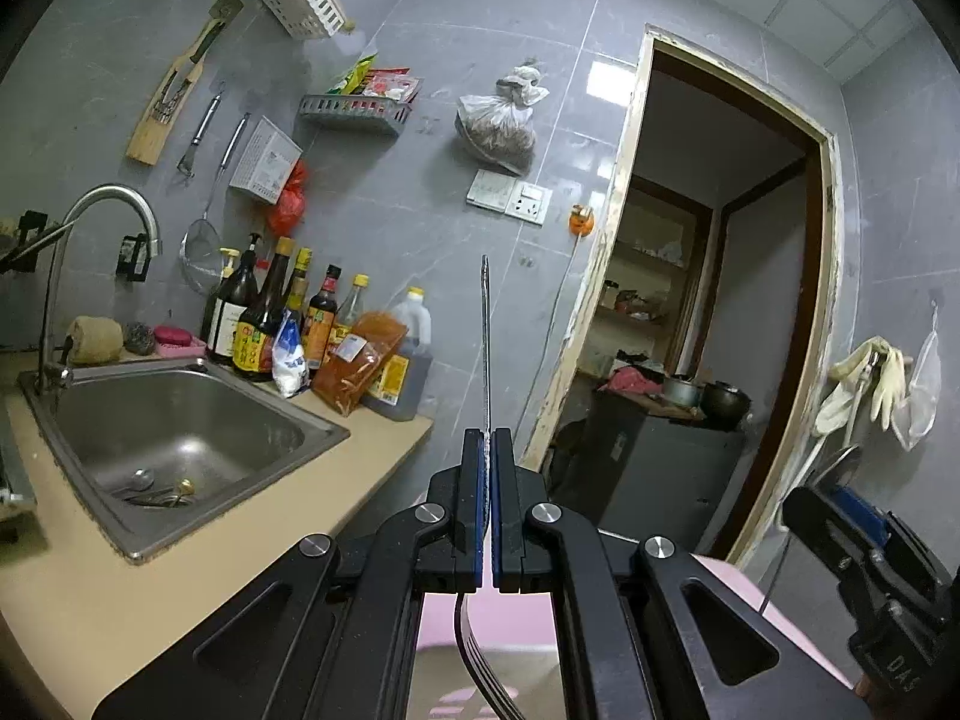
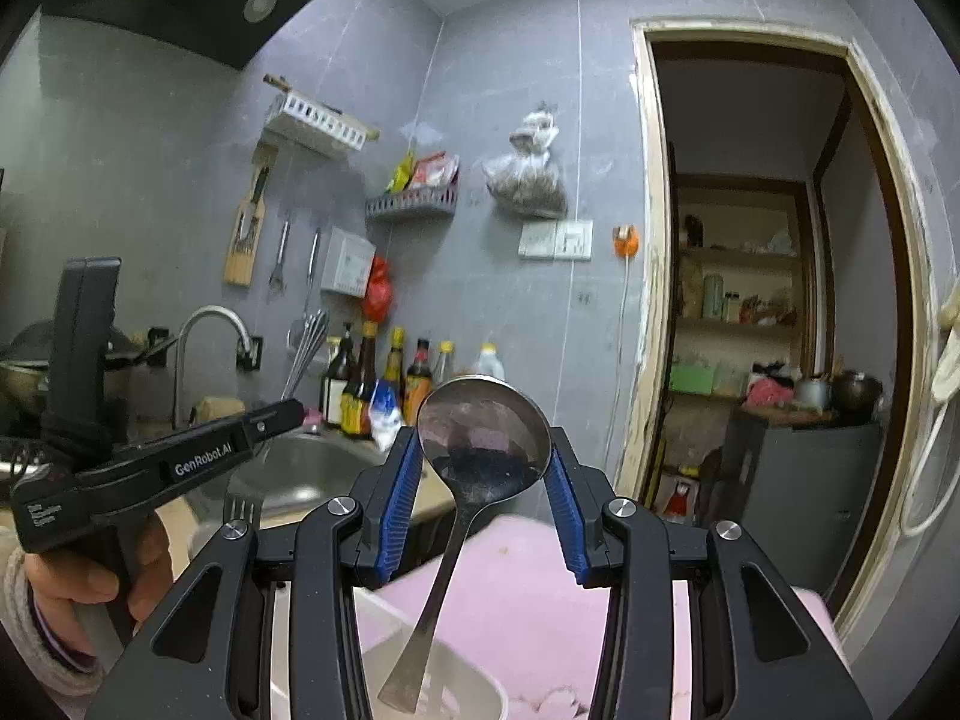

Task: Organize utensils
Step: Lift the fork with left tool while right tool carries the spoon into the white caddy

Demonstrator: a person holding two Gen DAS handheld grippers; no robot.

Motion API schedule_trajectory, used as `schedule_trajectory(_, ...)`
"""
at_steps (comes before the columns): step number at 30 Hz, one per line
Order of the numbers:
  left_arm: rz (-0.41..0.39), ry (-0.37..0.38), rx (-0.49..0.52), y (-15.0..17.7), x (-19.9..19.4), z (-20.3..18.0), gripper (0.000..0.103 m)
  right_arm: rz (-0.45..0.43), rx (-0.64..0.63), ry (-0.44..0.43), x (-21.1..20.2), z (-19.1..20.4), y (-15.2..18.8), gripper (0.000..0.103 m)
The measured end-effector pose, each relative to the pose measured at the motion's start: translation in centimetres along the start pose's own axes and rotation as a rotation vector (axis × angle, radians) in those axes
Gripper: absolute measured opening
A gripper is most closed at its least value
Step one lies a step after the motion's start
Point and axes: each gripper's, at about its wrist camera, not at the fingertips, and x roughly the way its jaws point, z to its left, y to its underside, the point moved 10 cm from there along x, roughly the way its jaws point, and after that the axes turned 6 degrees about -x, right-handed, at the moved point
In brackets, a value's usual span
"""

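Note:
My left gripper (image 1: 486,438) is shut on a steel fork (image 1: 486,348), seen edge-on. Its handle points up toward the wall and its tines (image 1: 480,672) hang down below the jaws. My right gripper (image 2: 485,450) is shut on the bowl of a steel spoon (image 2: 483,426); the spoon's handle (image 2: 426,618) hangs down over a white container (image 2: 474,696). The left gripper also shows in the right wrist view (image 2: 282,414), with the fork tines (image 2: 243,507) below it. The right gripper's body shows at the right edge of the left wrist view (image 1: 864,546).
A steel sink (image 1: 180,420) with utensils by its drain (image 1: 156,489) is set in a beige counter (image 1: 180,588) at the left. Sauce bottles (image 1: 282,312) line the wall. A pink surface (image 2: 540,588) lies below both grippers. An open doorway (image 1: 720,300) is at the right.

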Motion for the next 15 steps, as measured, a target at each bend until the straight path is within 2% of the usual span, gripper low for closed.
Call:
schedule_trajectory(7,0.029,-0.007,0.086,2.9,-0.2,-0.7,0.000,0.085,0.008,-0.024,0.6,0.3,3.7,0.039)
schedule_trajectory(12,0.099,-0.006,0.123,4.4,-0.5,-0.6,0.000,0.133,0.013,-0.060,0.5,0.8,5.2,0.039)
schedule_trajectory(15,0.133,0.025,0.110,4.9,-1.3,-0.7,0.000,0.154,0.001,-0.084,0.2,1.4,5.8,0.039)
